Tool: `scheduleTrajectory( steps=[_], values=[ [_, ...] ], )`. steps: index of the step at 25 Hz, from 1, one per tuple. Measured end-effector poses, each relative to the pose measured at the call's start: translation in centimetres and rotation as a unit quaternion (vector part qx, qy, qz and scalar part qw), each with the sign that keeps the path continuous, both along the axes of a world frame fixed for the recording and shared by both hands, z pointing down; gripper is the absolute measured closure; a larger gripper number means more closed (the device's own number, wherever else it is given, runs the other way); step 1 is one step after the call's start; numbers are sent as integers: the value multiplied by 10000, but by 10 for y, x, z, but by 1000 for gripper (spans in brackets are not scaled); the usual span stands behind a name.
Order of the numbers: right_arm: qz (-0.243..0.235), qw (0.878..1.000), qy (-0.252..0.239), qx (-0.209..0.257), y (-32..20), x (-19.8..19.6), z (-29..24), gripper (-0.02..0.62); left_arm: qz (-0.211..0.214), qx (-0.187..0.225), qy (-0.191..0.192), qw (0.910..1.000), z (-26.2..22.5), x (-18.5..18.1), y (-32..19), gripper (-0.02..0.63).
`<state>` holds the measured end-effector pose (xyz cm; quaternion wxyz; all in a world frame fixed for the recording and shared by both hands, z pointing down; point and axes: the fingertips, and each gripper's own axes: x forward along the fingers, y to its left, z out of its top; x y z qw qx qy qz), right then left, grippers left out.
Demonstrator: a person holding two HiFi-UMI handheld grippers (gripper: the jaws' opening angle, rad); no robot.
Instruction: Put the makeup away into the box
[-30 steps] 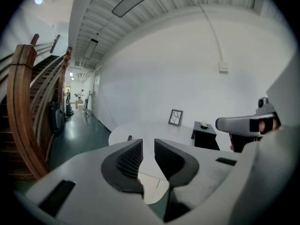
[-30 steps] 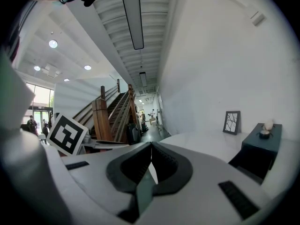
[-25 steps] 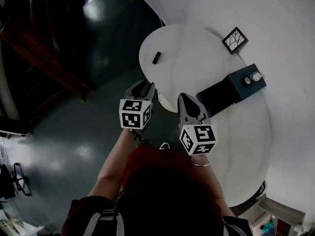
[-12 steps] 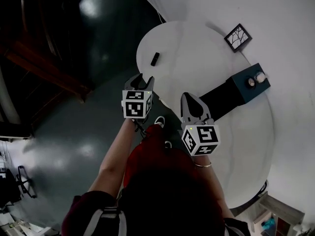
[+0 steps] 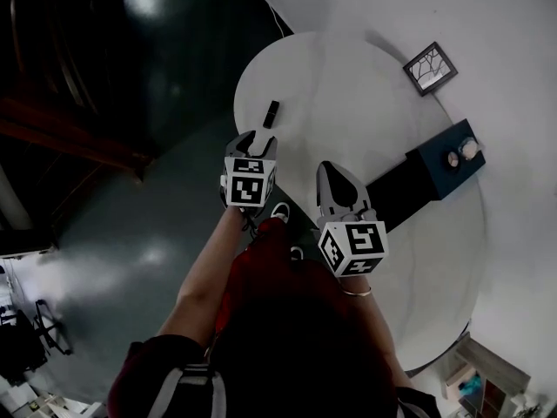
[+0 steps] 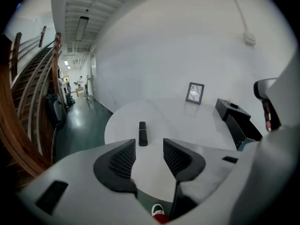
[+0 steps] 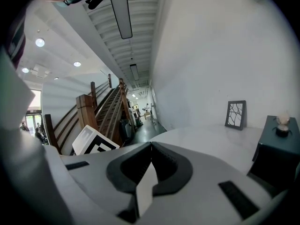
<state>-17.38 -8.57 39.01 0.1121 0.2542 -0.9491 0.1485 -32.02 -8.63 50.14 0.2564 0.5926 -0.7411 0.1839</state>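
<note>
A small black makeup stick lies near the left edge of the round white table. My left gripper hovers just short of it, pointing down at it. Its jaws are opening and nothing is between them; in the left gripper view the stick shows just beyond the left gripper. The dark teal box stands at the table's right, with a black part reaching toward me. My right gripper is shut and empty, over the table's near edge; in its own view the right gripper has its pads together.
Against the wall at the back of the table leans a small framed picture. Two small round things sit on top of the box. Dark green floor lies left of the table, with a wooden staircase beyond.
My left gripper has moved forward and down toward the black stick, and its jaws have spread wider. The right gripper has shifted slightly forward, still shut.
</note>
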Motion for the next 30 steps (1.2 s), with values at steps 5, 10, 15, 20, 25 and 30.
scheduleTrajectory(
  steps=[5, 10, 15, 20, 25, 30],
  values=[
    [128, 9998, 85, -156, -17, -11, 11, 580, 64, -170, 18, 9998, 15, -10, -20, 419],
    [245, 9993, 124, -259, -28, -17, 18, 580, 145, -268, -24, 9995, 21, -19, -38, 419],
    [380, 9986, 156, -340, -40, -20, 22, 581, 267, -420, -45, 9988, 26, -22, -55, 419],
    [477, 9978, 216, -412, -48, -21, 28, 580, 329, -629, 33, 9975, 35, -24, -66, 419],
    [560, 9971, 231, -452, -58, -23, 30, 581, 292, -860, 21, 9959, 41, -31, -72, 441],
    [614, 9968, 223, -468, -62, -27, 30, 581, 383, -1020, -40, 9940, 44, -33, -75, 474]
  ],
)
